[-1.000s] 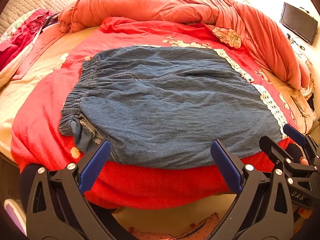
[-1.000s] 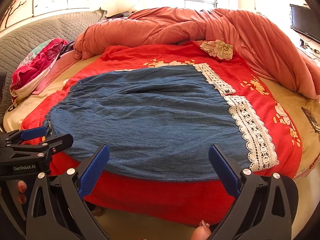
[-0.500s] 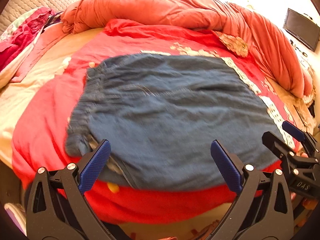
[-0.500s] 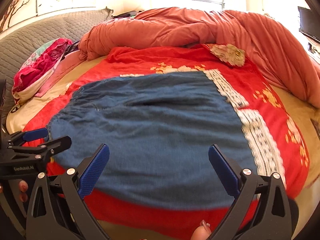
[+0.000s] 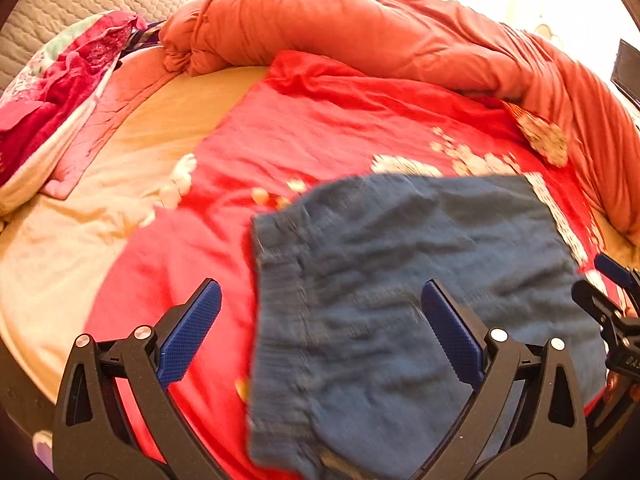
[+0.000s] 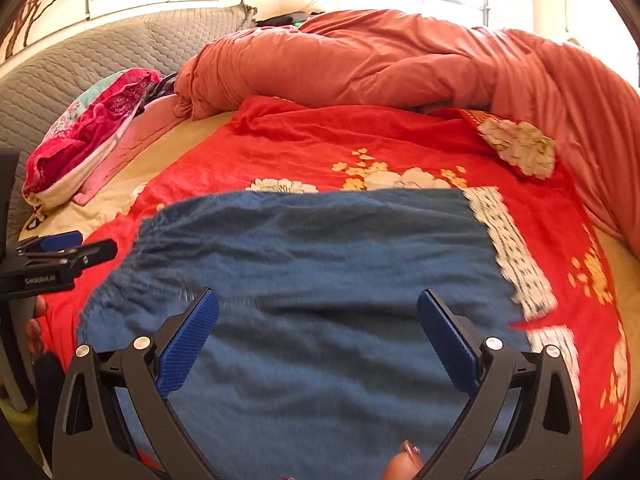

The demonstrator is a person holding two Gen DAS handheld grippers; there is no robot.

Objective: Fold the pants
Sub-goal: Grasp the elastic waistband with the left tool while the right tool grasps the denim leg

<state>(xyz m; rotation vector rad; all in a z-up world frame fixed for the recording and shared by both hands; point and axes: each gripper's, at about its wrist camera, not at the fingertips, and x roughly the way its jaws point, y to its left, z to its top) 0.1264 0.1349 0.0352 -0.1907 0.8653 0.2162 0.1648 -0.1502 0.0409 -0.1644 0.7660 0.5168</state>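
Observation:
Blue denim pants [image 5: 420,280] with a gathered elastic waistband [image 5: 280,264] lie flat on a red floral blanket [image 5: 320,128]. They also show in the right wrist view [image 6: 320,280]. My left gripper [image 5: 320,332] is open and empty above the waistband end of the pants. My right gripper [image 6: 318,340] is open and empty above the middle of the pants. Each gripper shows at the edge of the other's view, the right one [image 5: 612,296] and the left one [image 6: 60,256].
An orange duvet [image 6: 380,64] is bunched along the far side of the bed. A pink and white heap of clothes [image 6: 88,128] lies at the far left by the grey quilted headboard [image 6: 80,60]. White lace trim [image 6: 508,240] edges the blanket right of the pants.
Both grippers have moved forward over the bed, from the near edge to above the pants. The left view has swung left toward the waistband. Both stay open.

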